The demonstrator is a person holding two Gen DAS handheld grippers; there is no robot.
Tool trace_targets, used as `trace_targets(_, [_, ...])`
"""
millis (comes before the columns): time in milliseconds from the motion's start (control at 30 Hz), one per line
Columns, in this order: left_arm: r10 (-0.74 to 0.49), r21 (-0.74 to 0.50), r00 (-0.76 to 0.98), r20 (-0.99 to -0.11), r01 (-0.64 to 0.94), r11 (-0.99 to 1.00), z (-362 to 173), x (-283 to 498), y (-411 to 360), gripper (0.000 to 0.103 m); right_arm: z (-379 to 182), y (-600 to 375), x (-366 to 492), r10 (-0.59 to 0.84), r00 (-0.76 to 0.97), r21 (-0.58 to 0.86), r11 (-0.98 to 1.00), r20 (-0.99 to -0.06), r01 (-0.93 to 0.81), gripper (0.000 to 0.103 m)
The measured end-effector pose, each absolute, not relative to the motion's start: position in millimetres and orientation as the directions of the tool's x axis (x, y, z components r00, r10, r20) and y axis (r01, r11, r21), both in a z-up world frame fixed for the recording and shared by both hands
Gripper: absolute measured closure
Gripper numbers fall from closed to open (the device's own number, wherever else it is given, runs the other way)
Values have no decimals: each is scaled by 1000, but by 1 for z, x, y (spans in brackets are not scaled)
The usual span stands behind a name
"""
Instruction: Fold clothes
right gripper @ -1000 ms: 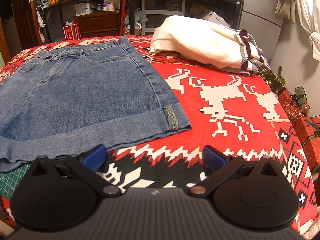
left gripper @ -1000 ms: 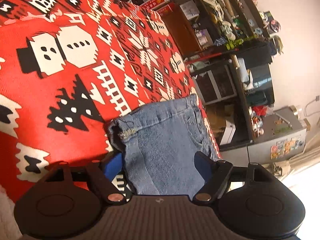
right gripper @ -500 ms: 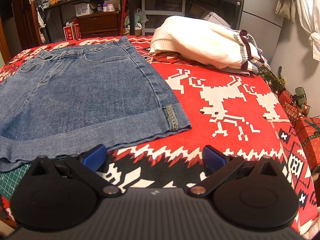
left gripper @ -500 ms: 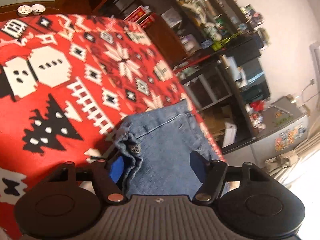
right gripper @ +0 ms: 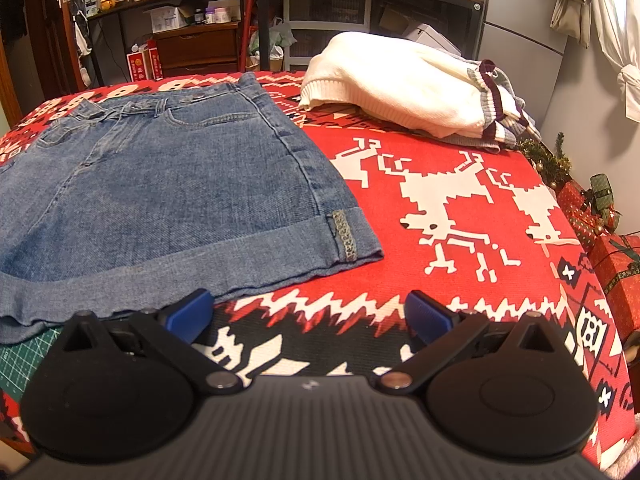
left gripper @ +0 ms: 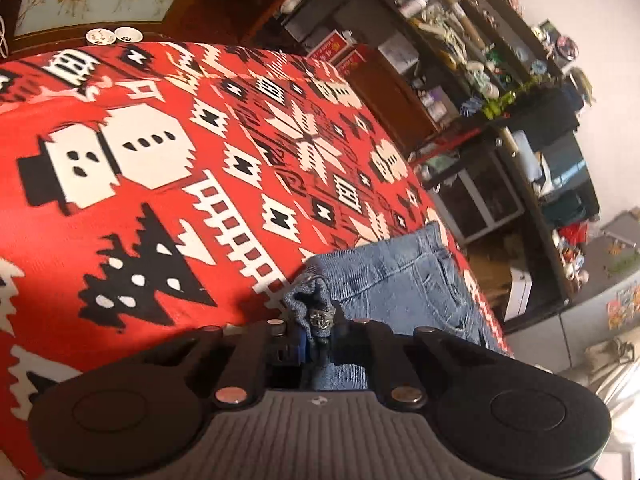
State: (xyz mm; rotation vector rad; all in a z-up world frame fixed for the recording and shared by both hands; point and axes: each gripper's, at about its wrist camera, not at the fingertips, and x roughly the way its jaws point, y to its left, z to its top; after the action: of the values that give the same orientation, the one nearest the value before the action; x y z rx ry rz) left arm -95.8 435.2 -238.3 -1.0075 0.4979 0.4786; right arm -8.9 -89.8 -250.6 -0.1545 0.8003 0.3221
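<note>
Blue denim shorts lie flat on a red patterned cloth, waistband at the far side, cuffed hem towards me. In the left wrist view the jaws of my left gripper are closing on a bunched corner of the denim shorts, and the fabric is pinched between the pads. My right gripper stands open just in front of the hem's right part, over the cloth, with nothing between its blue pads.
A white knit sweater with striped cuffs lies heaped at the far right of the bed. A green cutting mat shows at the near left. Wrapped gift boxes stand off the right edge. Cluttered shelves line the wall.
My left gripper's jaws came together from wide open and pinched the shorts' corner, which bunched up. The right gripper kept still.
</note>
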Motion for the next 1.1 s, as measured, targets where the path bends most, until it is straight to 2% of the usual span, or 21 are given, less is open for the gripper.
trace_targets(400, [235, -672, 801, -550, -592, 446, -215, -111, 442, 94, -241, -85, -4, 192, 641, -66, 932, -743, -356, 0])
trace_targets(700, [342, -632, 771, -537, -636, 443, -196, -127, 473, 95, -214, -101, 3, 218, 671, -10, 948, -709, -319, 0])
trace_targets(867, [313, -537, 801, -510, -581, 612, -168, -118, 462, 95, -213, -102, 3, 223, 673, -4, 948, -705, -318, 0])
trace_targets(967, [288, -473, 839, -461, -507, 720, -144, -110, 440, 95, -213, -101, 3, 224, 674, -4, 947, -704, -320, 0])
trace_targets(1100, [191, -448, 906, -377, -359, 819, -112, -98, 400, 95, -212, -99, 1, 229, 677, -9, 945, -700, -328, 0])
